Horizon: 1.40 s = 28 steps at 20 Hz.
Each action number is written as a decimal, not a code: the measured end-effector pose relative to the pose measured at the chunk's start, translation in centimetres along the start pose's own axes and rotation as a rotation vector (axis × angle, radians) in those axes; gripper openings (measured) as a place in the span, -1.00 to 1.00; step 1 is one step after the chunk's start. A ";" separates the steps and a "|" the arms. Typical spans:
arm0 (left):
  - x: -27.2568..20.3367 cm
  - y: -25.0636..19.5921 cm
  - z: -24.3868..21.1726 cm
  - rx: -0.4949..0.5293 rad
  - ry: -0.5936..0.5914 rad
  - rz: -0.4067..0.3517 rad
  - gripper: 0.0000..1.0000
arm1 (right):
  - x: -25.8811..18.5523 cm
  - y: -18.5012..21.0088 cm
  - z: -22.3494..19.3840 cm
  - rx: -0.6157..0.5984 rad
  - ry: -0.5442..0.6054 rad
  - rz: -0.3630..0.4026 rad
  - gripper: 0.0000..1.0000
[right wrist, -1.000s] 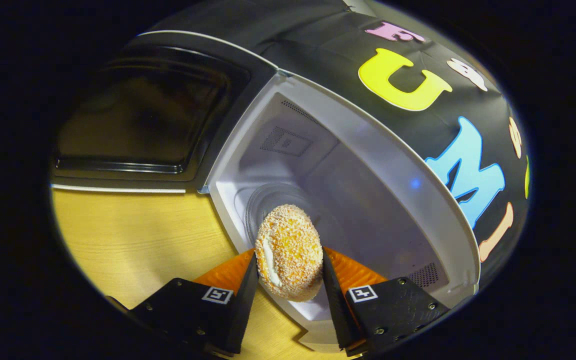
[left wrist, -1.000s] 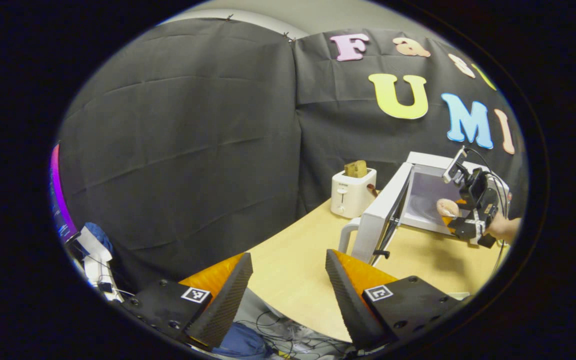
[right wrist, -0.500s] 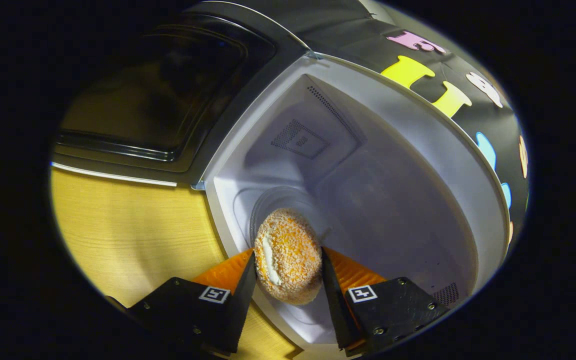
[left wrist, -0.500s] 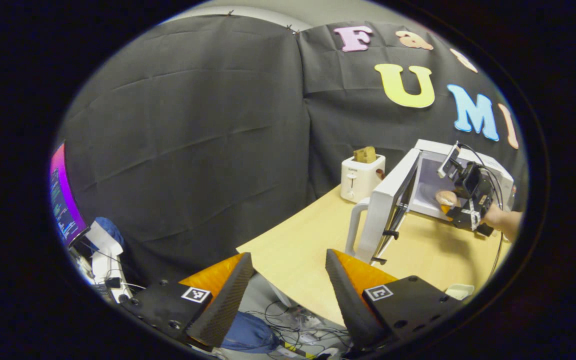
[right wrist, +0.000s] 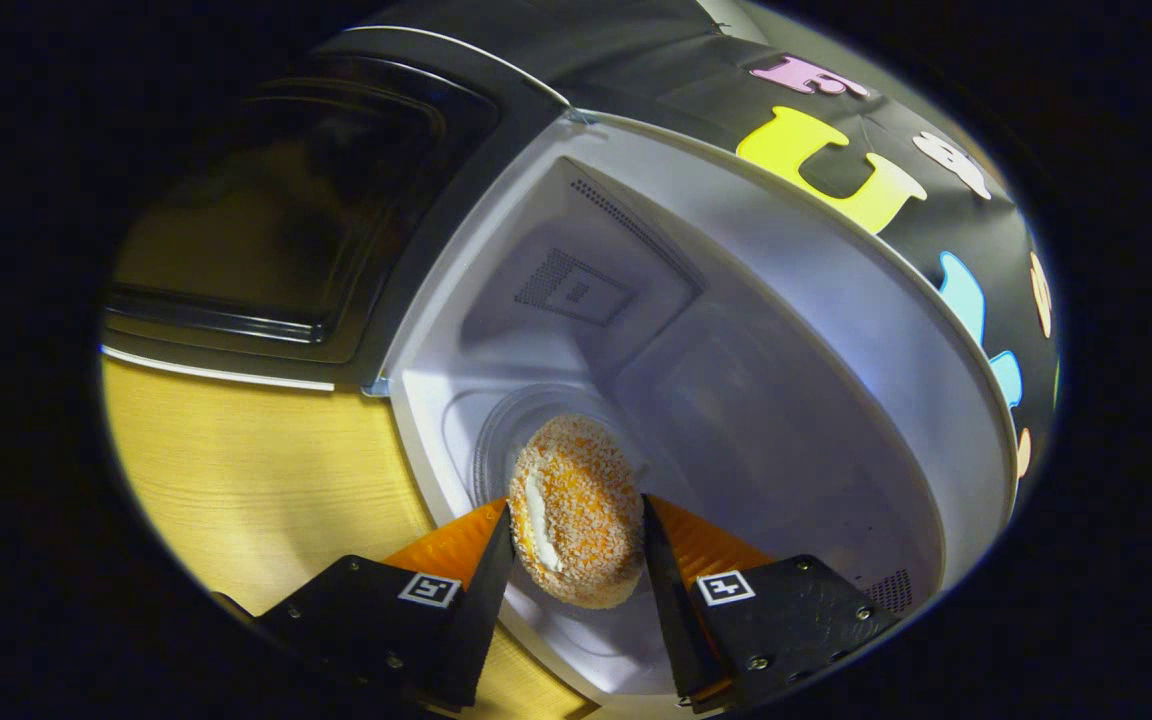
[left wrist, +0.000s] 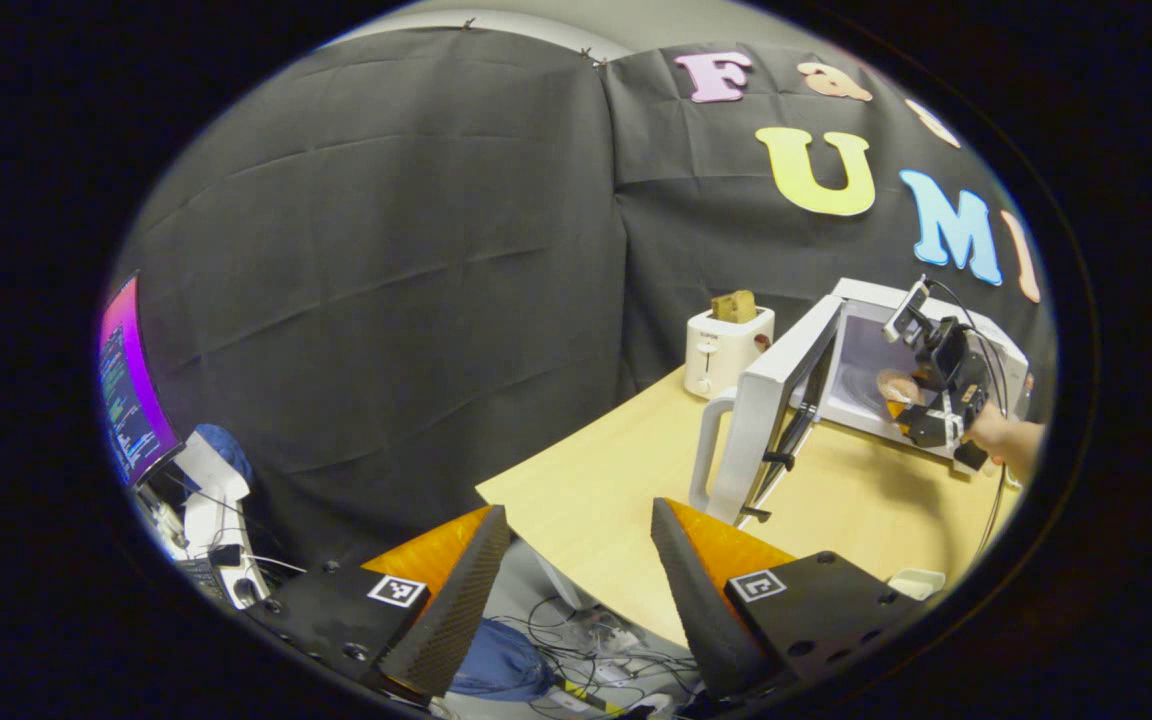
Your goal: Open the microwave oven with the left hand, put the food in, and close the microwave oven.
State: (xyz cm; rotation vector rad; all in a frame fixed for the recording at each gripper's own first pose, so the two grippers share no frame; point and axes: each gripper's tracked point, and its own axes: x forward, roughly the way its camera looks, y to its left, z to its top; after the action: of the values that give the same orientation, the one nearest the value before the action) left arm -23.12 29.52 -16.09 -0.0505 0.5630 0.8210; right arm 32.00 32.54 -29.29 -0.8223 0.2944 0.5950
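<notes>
In the right gripper view the microwave oven point(right wrist: 736, 330) spreads across the centre and right of the frame with its white cavity wide open, the front rim curving from upper centre down to the lower right, and the cavity floor with its round glass turntable point(right wrist: 516, 440) lying just beyond the fingertips. The open door point(right wrist: 276, 230), dark-windowed, stands at the upper left, swung clear of the opening, and bare wooden table point(right wrist: 236, 490) shows at the lower left below it. The right gripper point(right wrist: 576, 560) sits at the bottom centre with its two fingers closed a moderate way, both pressing on the sides of a crumb-coated bun point(right wrist: 576, 510) with a pale cream seam, held on edge between them; the bun is at the cavity's mouth, above the front of the turntable. In the left gripper view the left gripper point(left wrist: 576, 560) is at the bottom centre, fingers spread wide with nothing between them, hanging over the near edge of the table point(left wrist: 616, 490) with cables on the floor beneath. The microwave oven point(left wrist: 936, 320) is far off at the right of that frame, its door point(left wrist: 766, 410) swung out toward the camera, a white toaster point(left wrist: 726, 350) just to its left. There the right gripper point(left wrist: 911, 400) reaches into the opening with the bun point(left wrist: 898, 383) at its tip, and a hand point(left wrist: 1006, 440) behind it comes in from the right edge.
</notes>
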 end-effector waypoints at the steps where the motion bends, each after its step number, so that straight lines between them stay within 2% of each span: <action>1: -0.1 -0.1 0.0 0.001 -0.001 0.002 0.89 | 0.3 -0.2 -0.5 0.011 0.014 -0.010 0.43; 6: -0.3 -0.3 0.2 0.008 -0.005 0.001 0.89 | -0.1 -1.5 0.3 0.008 -0.013 -0.050 0.65; 10: -0.4 -1.1 1.0 0.008 -0.028 -0.019 0.89 | -1.7 -1.4 1.5 -0.012 -0.034 -0.037 0.65; 14: 0.4 -1.8 2.4 0.002 -0.072 -0.060 0.87 | -5.9 -1.4 4.4 -0.017 -0.109 -0.021 0.66; 19: 2.4 -2.2 4.5 -0.008 -0.133 -0.116 0.89 | -12.8 -1.1 7.5 0.080 -0.212 0.022 0.65; 21: 3.2 -2.0 5.3 0.003 -0.158 -0.133 0.87 | -15.9 -1.2 8.2 0.157 -0.245 0.038 0.66; 25: 5.5 -1.9 6.7 0.007 -0.196 -0.163 0.90 | -22.1 -3.2 9.4 0.317 -0.299 0.006 0.65; 28: 7.3 -2.0 7.3 -0.004 -0.220 -0.188 0.90 | -25.5 -4.6 8.9 0.383 -0.305 -0.027 0.65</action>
State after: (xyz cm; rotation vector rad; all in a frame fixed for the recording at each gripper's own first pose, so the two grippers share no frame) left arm -14.41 34.97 -13.86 -0.0163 0.3424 0.6346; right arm 14.57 27.14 -8.93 -0.3596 0.1115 0.6052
